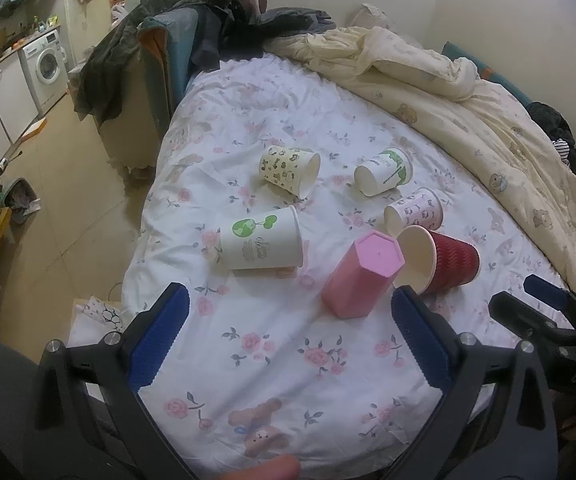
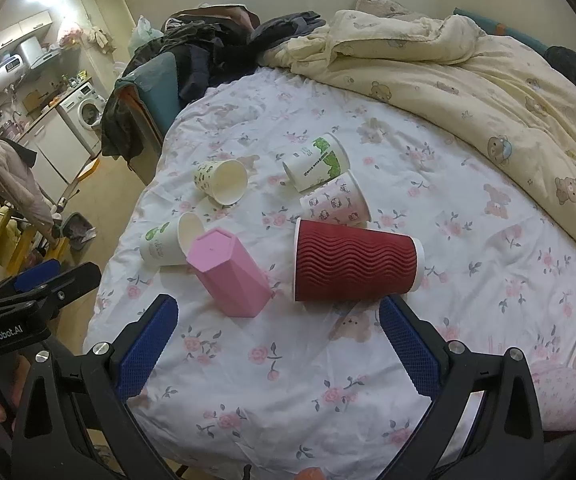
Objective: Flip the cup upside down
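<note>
The red cup (image 2: pixel 358 266) lies sideways just beyond the right gripper (image 2: pixel 278 320), axis crossing its wide, empty fingers; the left gripper (image 1: pixel 290 312) is likewise spread.

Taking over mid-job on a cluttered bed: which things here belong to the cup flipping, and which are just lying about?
Job: pink cup, red cup, four printed paper cups, e.g., all on their sides.
Lying about: duvet, clothes pile, washing machine.
</note>
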Tool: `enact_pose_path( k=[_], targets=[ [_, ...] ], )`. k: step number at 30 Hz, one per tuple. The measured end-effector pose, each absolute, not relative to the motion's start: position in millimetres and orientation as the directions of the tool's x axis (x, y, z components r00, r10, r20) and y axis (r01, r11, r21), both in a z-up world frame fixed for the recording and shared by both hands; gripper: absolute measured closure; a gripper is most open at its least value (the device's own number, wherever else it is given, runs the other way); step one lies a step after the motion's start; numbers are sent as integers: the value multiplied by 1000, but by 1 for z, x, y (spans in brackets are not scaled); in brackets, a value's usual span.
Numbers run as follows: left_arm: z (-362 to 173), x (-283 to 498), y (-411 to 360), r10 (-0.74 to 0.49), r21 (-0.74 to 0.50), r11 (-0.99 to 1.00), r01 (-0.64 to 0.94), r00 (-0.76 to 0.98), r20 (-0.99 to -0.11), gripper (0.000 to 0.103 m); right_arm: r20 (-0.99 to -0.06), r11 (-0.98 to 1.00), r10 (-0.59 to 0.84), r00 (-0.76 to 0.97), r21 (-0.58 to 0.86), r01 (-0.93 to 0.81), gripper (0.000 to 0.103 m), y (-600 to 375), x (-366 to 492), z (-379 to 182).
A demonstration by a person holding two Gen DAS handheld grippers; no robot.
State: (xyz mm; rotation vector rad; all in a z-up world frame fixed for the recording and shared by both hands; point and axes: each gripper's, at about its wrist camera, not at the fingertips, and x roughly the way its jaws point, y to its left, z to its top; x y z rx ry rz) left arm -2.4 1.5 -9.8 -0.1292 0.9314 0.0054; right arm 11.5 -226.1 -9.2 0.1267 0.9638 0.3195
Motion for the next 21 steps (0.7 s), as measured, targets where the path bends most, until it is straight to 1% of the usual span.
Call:
enact_pose_path(
  k=[21],
  targets=[
    [-11, -2, 2, -56, -112, 992, -57, 595, -802, 3, -791, 949, 314, 525, 239, -207, 0, -224, 9, -11]
  ],
)
